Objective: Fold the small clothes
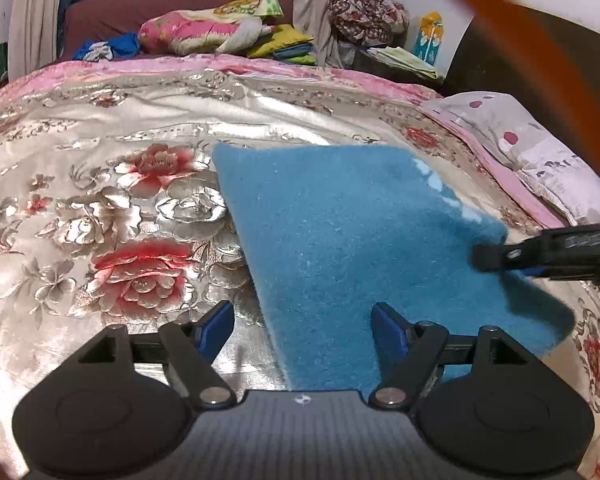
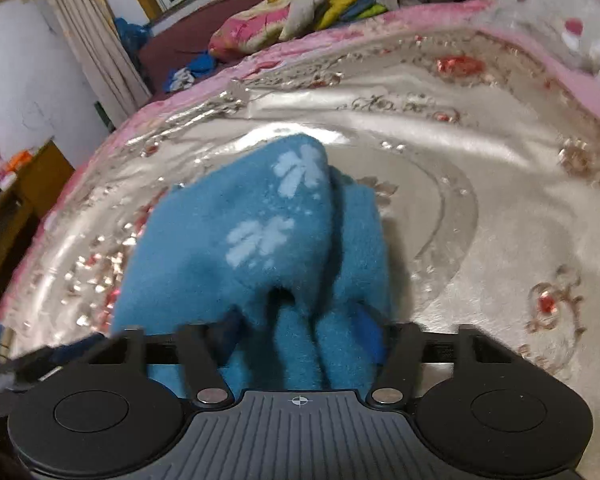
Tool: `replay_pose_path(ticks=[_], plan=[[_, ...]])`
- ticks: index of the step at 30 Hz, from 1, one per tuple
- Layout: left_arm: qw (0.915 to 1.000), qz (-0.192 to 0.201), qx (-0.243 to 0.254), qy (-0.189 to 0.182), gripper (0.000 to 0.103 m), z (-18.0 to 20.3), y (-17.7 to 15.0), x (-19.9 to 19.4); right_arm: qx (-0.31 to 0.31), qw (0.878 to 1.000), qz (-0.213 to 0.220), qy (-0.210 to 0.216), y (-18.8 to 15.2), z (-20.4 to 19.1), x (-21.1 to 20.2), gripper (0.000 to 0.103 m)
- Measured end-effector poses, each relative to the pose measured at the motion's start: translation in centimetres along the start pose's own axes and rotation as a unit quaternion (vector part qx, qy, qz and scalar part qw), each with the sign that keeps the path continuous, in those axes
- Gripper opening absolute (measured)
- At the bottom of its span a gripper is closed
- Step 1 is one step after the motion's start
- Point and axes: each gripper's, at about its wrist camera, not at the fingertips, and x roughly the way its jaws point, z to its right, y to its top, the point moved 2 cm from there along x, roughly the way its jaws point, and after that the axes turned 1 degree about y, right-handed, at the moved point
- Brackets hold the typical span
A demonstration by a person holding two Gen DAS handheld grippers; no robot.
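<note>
- A blue fleece cloth (image 1: 340,240) lies on the bed's silvery floral bedspread (image 1: 100,200), filling the centre and lower right of the left wrist view.
- Its long axis runs from the upper middle of that frame down toward the lower right; its left edge slants down between the fingers of the left tool (image 1: 302,322).
- The left tool stands wide and holds nothing: one blue pad is over bare bedspread, the other over the cloth.
- The right tool (image 1: 496,258) comes in from the right edge of the left wrist view and sits at the cloth's right-hand edge.
- In the right wrist view the cloth (image 2: 268,232) bunches between the fingers of the right tool (image 2: 300,320), its pale clover print turned up and a flap raised off the bedspread (image 2: 480,220); I take the tool to be gripping it, with the fingers narrowed onto the fabric.
- The right hand is the nearer one, already on the cloth. The fold looks to me barely begun: the lifted edge has to travel across toward the left side of the frame, while the free tool could pin the near left edge.
</note>
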Motion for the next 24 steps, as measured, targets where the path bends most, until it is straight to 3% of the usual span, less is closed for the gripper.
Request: replay_pose_path(ticks=[3,4,7,11,14,16,19,22,24], plan=[[0.9998,0.008,-0.010,-0.014,0.084,-0.1,0.1,-0.2,-0.005,0.999,0.033,0.022,0.0,0.2,-2.4,0.024],[0.9998,0.007,-0.013,-0.015,0.090,0.0,0.0,0.1,0.001,0.999,0.044,0.022,-0.1,0.7,-2.8,0.023],[0.9995,-0.013,-0.020,-0.022,0.092,0.5,-0.5,1.5,0.037,0.998,0.039,-0.020,-1.0,3.2,-0.4,0.023],[0.9993,-0.008,-0.012,-0.034,0.092,1.8,-0.1,1.7,0.018,0.998,0.049,-0.043,-0.8,1.6,-1.2,0.023],[0.9992,-0.008,-0.005,-0.039,0.092,2.5,0.2,1.9,-0.023,0.994,0.080,-0.074,-1.0,0.0,-2.7,0.045],[0.9993,-0.012,0.000,-0.035,0.092,2.9,0.3,2.4,-0.070,0.986,0.106,-0.106,-1.1,-0.9,-3.3,0.076],[0.9995,-0.013,0.003,-0.030,0.096,3.3,0.4,2.7,-0.090,0.985,0.096,-0.110,-0.9,-1.0,-2.5,0.080],[0.9995,-0.016,0.014,-0.025,0.096,3.5,0.4,3.0,-0.062,0.991,0.056,-0.107,-0.4,0.8,-0.2,0.084],[0.9993,-0.016,0.022,-0.025,0.096,3.6,0.3,3.0,-0.010,0.996,0.037,-0.078,-0.4,2.4,0.9,0.085]])
